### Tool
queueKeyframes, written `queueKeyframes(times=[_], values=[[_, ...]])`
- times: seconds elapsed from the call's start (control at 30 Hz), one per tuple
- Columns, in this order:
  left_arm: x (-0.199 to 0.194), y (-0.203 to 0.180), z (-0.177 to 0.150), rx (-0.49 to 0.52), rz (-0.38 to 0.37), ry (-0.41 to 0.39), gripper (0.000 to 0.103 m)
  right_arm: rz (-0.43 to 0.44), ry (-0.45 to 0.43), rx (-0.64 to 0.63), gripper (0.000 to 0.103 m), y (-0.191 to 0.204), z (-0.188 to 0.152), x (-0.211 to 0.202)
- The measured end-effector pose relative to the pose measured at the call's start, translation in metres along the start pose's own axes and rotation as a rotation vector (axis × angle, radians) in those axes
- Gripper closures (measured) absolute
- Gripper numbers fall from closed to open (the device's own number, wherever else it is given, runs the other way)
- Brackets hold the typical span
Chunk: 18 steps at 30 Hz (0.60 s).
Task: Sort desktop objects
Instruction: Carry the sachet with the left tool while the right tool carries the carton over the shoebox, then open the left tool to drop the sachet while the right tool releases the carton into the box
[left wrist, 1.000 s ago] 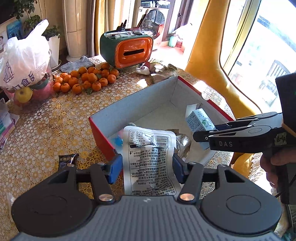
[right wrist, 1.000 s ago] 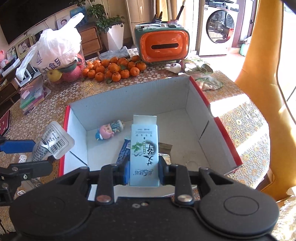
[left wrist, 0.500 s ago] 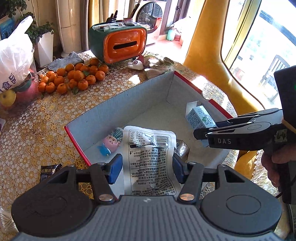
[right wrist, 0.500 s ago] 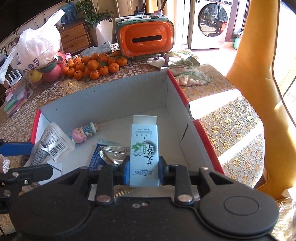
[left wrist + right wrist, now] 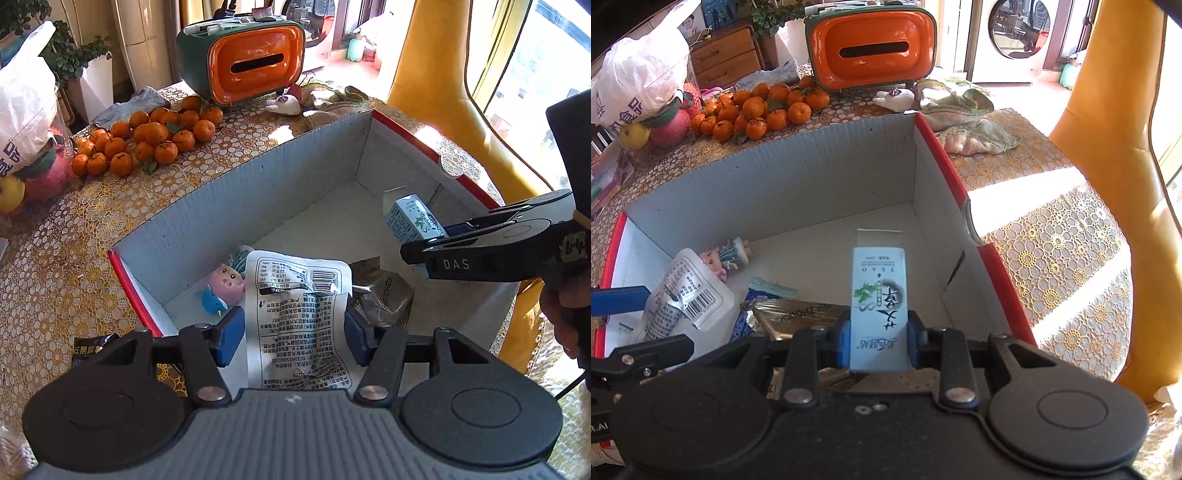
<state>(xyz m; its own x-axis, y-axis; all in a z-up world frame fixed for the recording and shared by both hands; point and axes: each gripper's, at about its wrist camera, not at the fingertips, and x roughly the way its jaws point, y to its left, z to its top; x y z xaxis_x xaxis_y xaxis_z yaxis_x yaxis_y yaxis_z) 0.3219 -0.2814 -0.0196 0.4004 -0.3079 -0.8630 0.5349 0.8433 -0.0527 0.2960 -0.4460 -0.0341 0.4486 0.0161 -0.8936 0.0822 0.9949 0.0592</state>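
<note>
Both tongs sank boxward, right tongs [image 5: 877,341] gripping "TSAO" carton [image 5: 879,306].

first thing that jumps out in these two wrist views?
Both grippers hold items over the open red-edged cardboard box: the left gripper clamps a white printed pouch, the right gripper a slim pale-blue carton. Beyond the box, a bright orange tissue holder stands behind a pile of tangerines.
</note>
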Motion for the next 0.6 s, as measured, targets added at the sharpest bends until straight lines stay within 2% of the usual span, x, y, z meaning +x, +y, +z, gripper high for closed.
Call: queueKeyframes(times=[0.27,0.6], values=[[0.019,-0.012,0.001,0.057,0.035,0.026,0.047,-0.017,0.033,-0.028,0.075,0.002,0.003,0.018],[0.036,-0.010,-0.001,0.057,0.029,0.054,0.047,-0.020,0.062,-0.041,0.075,0.003,0.002,0.030]])
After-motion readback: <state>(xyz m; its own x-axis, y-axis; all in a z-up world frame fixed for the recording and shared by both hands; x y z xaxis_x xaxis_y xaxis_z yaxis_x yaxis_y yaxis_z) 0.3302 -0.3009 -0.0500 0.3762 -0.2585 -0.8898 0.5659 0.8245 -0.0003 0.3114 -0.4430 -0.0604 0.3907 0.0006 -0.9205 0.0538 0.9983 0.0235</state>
